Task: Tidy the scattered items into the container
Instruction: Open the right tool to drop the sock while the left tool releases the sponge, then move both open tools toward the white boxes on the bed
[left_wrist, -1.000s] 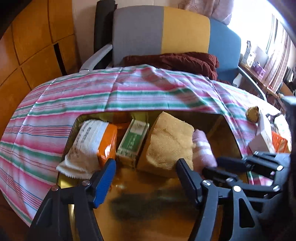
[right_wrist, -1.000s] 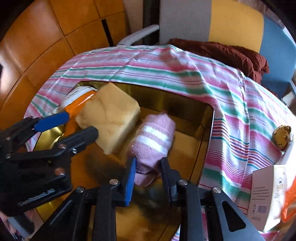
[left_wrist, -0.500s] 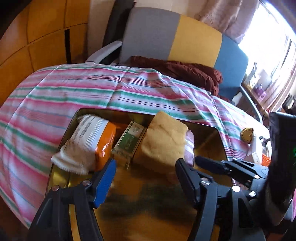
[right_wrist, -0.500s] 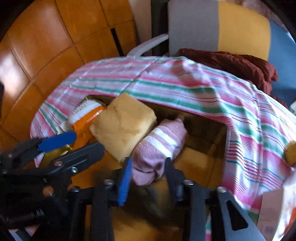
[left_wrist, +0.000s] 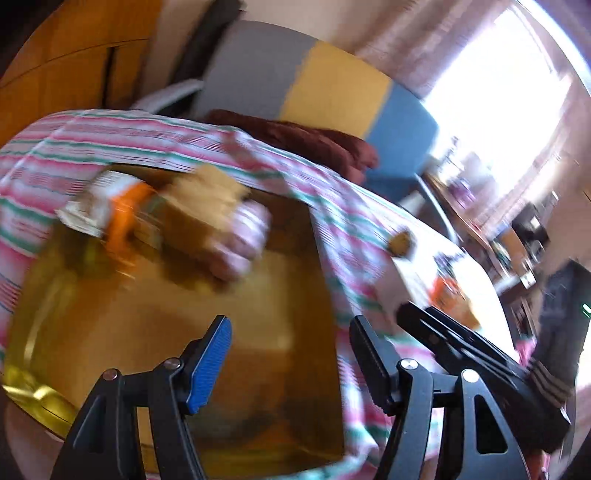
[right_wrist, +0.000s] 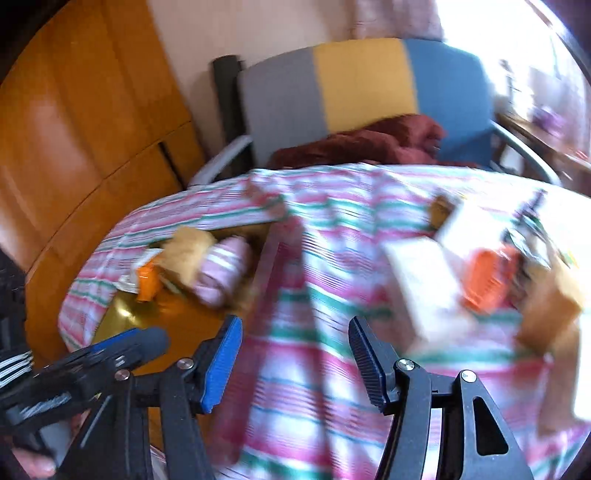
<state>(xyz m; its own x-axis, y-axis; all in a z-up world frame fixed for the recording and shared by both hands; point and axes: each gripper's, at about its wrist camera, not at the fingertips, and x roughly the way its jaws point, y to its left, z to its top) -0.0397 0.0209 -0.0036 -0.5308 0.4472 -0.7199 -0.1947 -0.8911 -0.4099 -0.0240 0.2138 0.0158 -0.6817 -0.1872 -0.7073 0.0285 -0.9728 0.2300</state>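
Note:
A gold tin container sits on the striped tablecloth. At its far end lie a pink striped sock roll, a tan sponge block and an orange-and-white packet. My left gripper hangs open and empty over the tin's near right part. My right gripper is open and empty above the cloth, right of the tin. A white box, an orange packet and a tan item lie scattered on the cloth to the right. Both views are blurred by motion.
A grey, yellow and blue chair with a maroon cloth stands behind the table. Wooden panels fill the left. A small golden object lies on the cloth beside the white box.
The right gripper let go of the pink sock roll, opened wide and swung right over the cloth. The left gripper pulled back and turned right. The sock now lies in the tin.

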